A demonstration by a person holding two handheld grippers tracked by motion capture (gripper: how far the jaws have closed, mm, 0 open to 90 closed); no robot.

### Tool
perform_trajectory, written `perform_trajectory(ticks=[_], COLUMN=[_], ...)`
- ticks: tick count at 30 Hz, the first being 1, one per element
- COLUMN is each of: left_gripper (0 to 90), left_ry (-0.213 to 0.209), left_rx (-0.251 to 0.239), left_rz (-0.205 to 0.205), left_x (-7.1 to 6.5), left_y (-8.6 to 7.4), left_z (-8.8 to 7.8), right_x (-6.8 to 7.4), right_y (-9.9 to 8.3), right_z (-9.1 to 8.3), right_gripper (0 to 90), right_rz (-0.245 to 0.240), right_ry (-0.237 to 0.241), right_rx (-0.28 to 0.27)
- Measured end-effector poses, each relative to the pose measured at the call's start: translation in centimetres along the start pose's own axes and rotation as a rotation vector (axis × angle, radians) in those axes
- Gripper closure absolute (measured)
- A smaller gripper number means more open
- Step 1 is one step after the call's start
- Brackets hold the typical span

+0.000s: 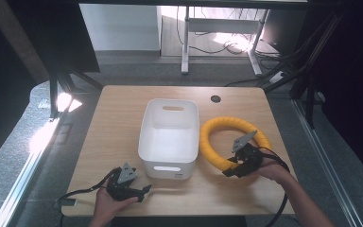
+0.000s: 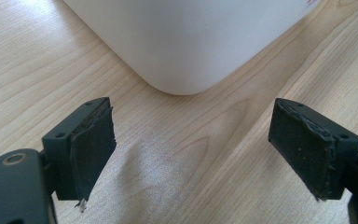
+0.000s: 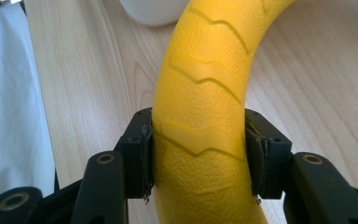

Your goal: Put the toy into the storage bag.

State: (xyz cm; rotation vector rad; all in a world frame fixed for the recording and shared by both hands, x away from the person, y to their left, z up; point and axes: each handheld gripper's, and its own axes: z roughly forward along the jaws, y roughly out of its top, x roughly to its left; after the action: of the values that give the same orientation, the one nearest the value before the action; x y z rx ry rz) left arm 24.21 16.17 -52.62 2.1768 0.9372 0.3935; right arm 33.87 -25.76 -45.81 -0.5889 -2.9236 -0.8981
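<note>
A yellow foam ring with grooved ridges lies on the wooden table to the right of a white plastic bin. My right gripper is shut on the near part of the yellow ring, its jaws pressed against both sides. Near the table's front left my left gripper stands open, pointing at the bin's near corner, with bare wood between its pads.
The bin is empty and has handle slots in its near and far walls. A round cable hole sits at the table's far edge. Beyond the table are desk legs and cables on the floor.
</note>
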Motion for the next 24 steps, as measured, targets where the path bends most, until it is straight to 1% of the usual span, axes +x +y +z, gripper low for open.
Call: perform_trajectory(ticks=[2,8,13,15,23,24], left_gripper=[14.7,14.7,14.7,14.7,14.6,14.6], left_ry=[0.0,0.0,-0.001,0.0,0.0,0.0], left_rx=[0.002,0.002,0.003,0.003,0.002,0.002], left_rz=[0.0,0.001,0.002,0.002,0.002,0.002], left_x=[0.0,0.0,0.0,0.0,0.0,0.0], left_y=[0.0,0.0,0.0,0.0,0.0,0.0], left_z=[0.0,0.0,0.1,0.1,0.0,0.1], right_x=[-0.1,-0.1,-0.4,-0.5,-1.0,-1.0], right_y=[0.0,0.2,0.4,0.4,0.4,0.4], right_z=[-0.5,-1.1,-2.0,-2.0,-3.5,-3.5], right_gripper=[50.6,50.7,50.8,50.9,51.0,51.0], right_rz=[0.012,0.022,0.044,0.045,0.087,0.087], right_ry=[0.007,0.018,0.028,0.029,0.041,0.041], right_rx=[-0.028,-0.059,-0.116,-0.123,-0.223,-0.223])
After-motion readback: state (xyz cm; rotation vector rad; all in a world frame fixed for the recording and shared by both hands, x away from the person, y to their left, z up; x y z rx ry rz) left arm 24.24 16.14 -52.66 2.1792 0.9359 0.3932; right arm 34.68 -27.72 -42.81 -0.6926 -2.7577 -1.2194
